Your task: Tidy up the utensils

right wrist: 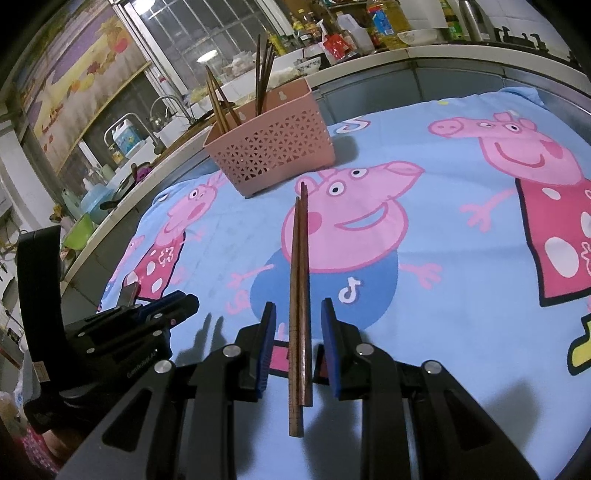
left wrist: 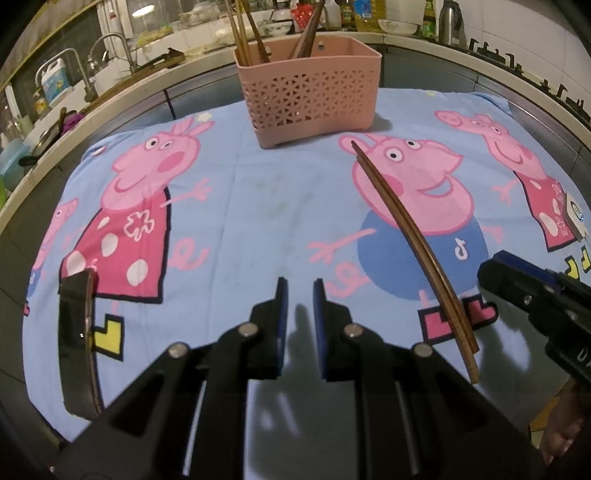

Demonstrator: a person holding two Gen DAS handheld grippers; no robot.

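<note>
A pair of brown wooden chopsticks (right wrist: 299,295) lies on the blue cartoon-print cloth (right wrist: 461,258). It runs lengthwise between the open fingers of my right gripper (right wrist: 298,332), which straddle it without touching. The pair also shows in the left wrist view (left wrist: 413,243), right of my left gripper (left wrist: 300,306), which is open and empty above the cloth. A pink perforated basket (left wrist: 308,96) stands at the far middle of the cloth and holds several upright chopsticks (left wrist: 243,33). The basket also shows in the right wrist view (right wrist: 273,144).
The right gripper's body (left wrist: 535,302) sits at the right edge of the left wrist view. A kitchen counter with a sink tap (left wrist: 110,48), bottles (right wrist: 384,22) and bowls curves behind the table. A dark round object (left wrist: 79,339) stands at the cloth's left.
</note>
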